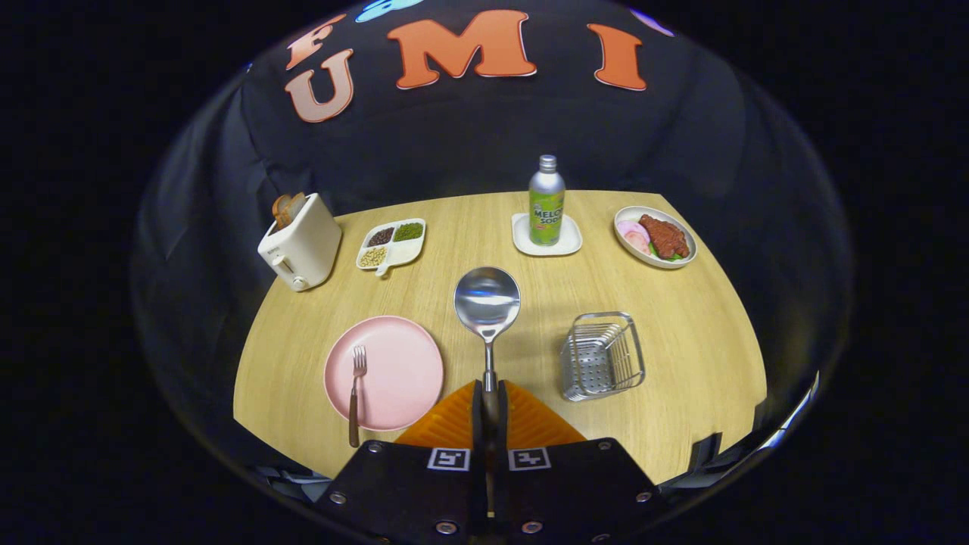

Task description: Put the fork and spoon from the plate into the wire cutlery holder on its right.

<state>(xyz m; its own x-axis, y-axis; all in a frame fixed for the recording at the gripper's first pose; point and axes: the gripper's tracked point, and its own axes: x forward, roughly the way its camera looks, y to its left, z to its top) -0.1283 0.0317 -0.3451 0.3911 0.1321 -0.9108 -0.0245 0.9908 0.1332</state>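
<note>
My gripper [488, 400] is shut on the handle of a metal spoon [487, 301], whose bowl sticks out ahead of the orange fingers [453, 418], raised above the table. A pink plate [401, 356] lies to the left of the fingers with a brown-handled fork [355, 393] resting on its left side, tines pointing away. The wire cutlery holder [602, 356] stands to the right of the fingers, its opening facing up and nothing seen inside. The spoon hangs between plate and holder.
On the wooden table [681, 318], beyond the spoon, a soda bottle [546, 200] stands on a white coaster. A plate of meat [655, 236] is at the far right, a divided dish of beans [391, 243] and a toaster [300, 241] at the far left.
</note>
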